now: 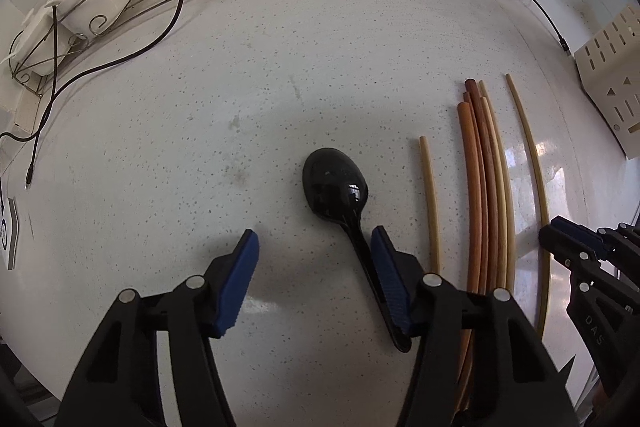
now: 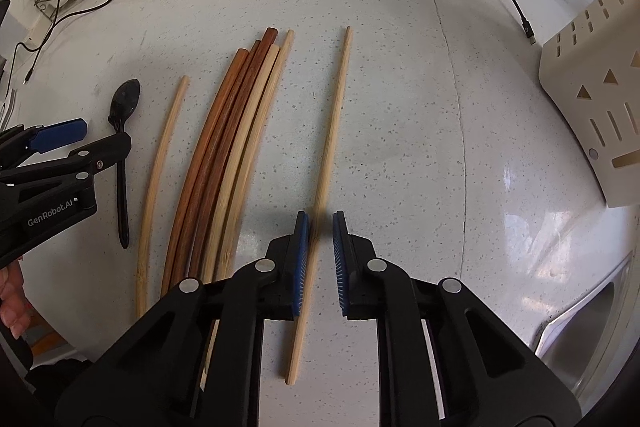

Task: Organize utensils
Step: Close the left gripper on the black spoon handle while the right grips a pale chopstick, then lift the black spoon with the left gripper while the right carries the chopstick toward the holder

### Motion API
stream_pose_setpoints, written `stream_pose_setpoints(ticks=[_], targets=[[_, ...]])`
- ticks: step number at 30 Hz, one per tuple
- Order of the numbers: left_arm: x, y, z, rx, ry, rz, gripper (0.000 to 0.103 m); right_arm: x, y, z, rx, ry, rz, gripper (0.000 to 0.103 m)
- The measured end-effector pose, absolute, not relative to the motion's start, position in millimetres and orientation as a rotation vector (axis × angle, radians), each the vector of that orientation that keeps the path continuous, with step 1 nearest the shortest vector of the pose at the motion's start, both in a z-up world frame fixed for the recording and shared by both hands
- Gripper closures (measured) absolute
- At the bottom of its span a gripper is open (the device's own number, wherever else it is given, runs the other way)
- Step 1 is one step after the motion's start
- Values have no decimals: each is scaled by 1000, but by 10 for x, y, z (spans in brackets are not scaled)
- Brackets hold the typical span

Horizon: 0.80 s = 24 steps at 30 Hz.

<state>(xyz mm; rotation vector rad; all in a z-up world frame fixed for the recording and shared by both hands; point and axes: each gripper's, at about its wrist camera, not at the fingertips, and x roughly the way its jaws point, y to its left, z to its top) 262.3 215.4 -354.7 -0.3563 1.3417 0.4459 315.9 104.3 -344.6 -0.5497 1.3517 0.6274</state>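
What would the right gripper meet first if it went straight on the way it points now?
Most likely the single pale chopstick that runs between the fingers of the right gripper, lying apart from the bundle. Under it is the white counter. How much height is left above the stick, the picture does not show.
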Motion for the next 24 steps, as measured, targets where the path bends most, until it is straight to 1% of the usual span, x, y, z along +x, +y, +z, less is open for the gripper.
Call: stream_pose_setpoints(ticks=[1, 4, 5, 7, 8, 9, 18, 24], targets=[[2634, 2152, -3537, -355, 1345, 442, 62, 3168, 1046, -3449, -546, 1355, 625, 96], [2635, 2179, -3522, -353, 1356, 442, 75, 3178, 1082, -3454, -536, 1362, 630, 97], [2633, 2198, -3518, -353, 1357, 445, 77, 3177, 1088, -3454, -538, 1362, 632, 97], [2584, 2240, -3524, -350, 1361, 446, 88, 3177, 1096, -3452, -535, 1363, 631, 97], [2572, 2266, -3516, -351, 1363, 448, 91, 3175, 1090, -3461, -534, 1363, 632, 97], [2555, 2297, -3523, -360, 1362, 447, 97, 3173, 1089, -3459, -536, 1362, 634, 97], [2440, 2510, -3446, -417, 1355, 399, 97, 3225, 948, -3447, -504, 1373, 644, 97], [2421, 2452, -3440, -420, 1342, 390, 97, 3203, 932, -3373, -490, 1355, 654, 97]])
